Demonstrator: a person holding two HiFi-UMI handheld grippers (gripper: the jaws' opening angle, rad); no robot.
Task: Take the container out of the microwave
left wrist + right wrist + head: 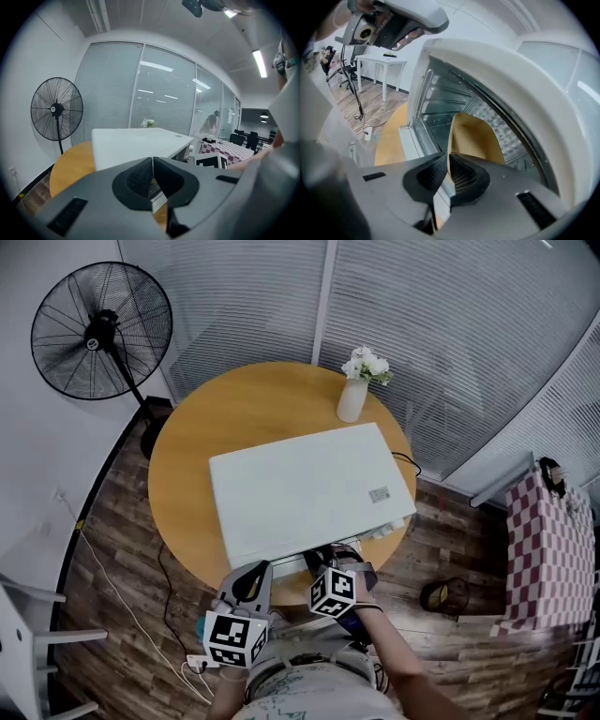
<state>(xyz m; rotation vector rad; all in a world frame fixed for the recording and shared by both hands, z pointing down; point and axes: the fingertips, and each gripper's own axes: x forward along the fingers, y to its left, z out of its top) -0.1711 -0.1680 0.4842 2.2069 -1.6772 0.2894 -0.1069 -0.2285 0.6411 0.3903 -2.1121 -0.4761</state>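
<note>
A white microwave (309,488) lies on a round wooden table (183,460). Its cavity (440,101) stands open in the right gripper view, with a tan container (476,136) inside. My right gripper (448,169) is shut on the near rim of that container, at the cavity's mouth. In the head view the right gripper (335,562) is at the microwave's front edge, and the container is hidden there. My left gripper (249,584) hangs just left of it, in front of the microwave. Its jaws (153,180) are shut with nothing between them.
A white vase of flowers (354,395) stands at the table's far edge behind the microwave. A black pedestal fan (101,331) is at the far left. A chequered tablecloth (548,559) is at the right. Cables and a power strip (199,667) lie on the wooden floor.
</note>
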